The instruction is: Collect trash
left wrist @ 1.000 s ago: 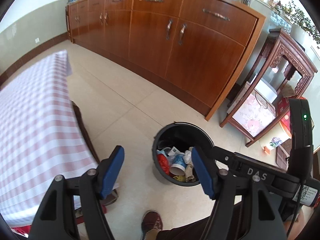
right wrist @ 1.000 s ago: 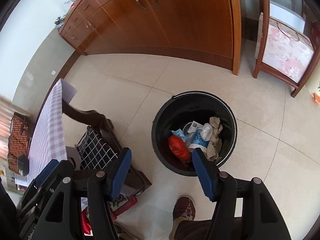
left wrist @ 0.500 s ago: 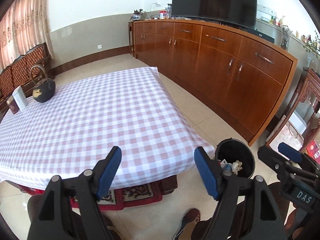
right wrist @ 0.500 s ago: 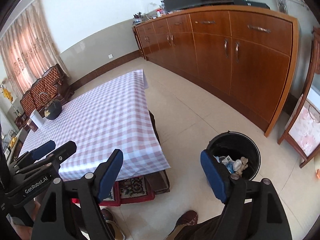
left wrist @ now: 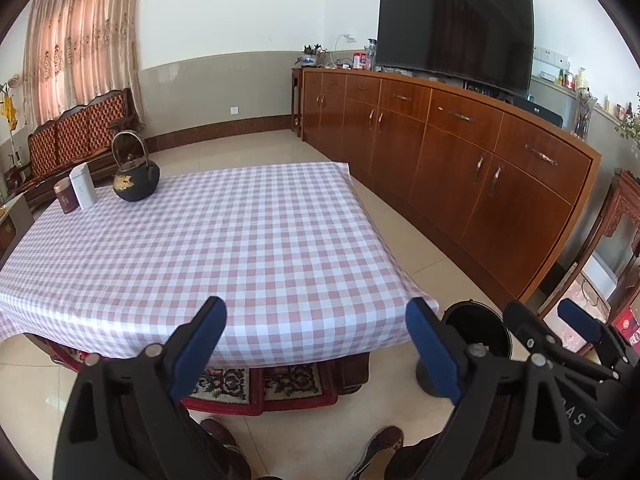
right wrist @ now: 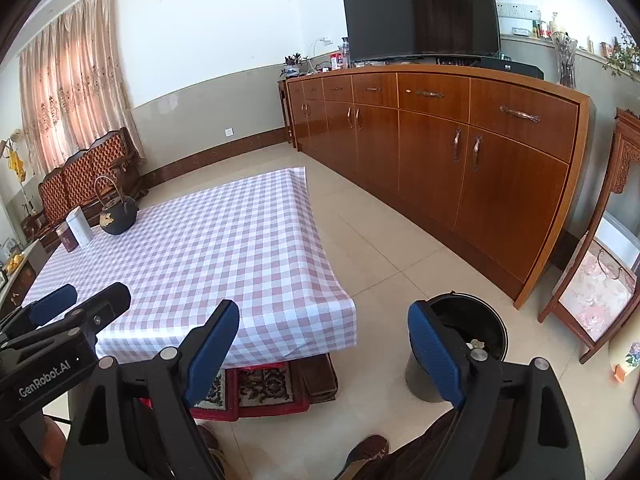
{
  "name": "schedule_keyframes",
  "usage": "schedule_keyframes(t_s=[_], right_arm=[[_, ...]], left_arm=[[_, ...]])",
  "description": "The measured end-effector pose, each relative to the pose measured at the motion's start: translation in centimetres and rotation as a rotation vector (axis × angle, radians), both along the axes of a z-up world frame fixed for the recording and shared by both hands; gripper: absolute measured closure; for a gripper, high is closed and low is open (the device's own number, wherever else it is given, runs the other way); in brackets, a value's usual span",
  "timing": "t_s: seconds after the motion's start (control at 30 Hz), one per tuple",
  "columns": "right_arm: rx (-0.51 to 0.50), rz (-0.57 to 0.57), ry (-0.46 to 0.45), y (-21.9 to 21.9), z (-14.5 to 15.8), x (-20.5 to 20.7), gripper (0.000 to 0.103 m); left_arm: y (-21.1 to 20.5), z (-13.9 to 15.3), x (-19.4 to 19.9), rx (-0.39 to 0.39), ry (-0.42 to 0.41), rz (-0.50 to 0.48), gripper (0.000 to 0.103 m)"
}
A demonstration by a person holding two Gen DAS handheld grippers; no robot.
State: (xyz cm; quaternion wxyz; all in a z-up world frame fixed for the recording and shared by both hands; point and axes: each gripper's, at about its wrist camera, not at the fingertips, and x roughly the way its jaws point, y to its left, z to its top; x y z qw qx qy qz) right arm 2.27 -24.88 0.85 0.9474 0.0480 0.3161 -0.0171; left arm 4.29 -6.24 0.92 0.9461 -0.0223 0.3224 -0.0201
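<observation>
A black trash bin stands on the floor right of the table; a bit of pale trash shows inside. It also shows in the left wrist view. My left gripper is open and empty, held over the near edge of the checked tablecloth. My right gripper is open and empty, held between the table corner and the bin. The left gripper shows at the left of the right wrist view, and the right gripper shows at the right of the left wrist view.
A black teapot, a white box and a dark tin stand at the table's far left corner. A long wooden sideboard with a TV runs along the right. A carved wooden stand is beside the bin. My shoes are below.
Both grippers have tilted up from looking down into the bin to looking across the table and room. Both stay open and empty.
</observation>
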Motion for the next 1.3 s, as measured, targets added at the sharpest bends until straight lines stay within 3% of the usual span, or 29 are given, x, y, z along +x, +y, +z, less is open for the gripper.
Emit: schedule_keyframes(t_s=[1.3], right_arm=[[-0.005,-0.048,-0.055,-1.4,1.4,-0.8,0.014]], left_arm=[[-0.1,0.9,-1.6,0.012,-0.05,0.0,0.009]])
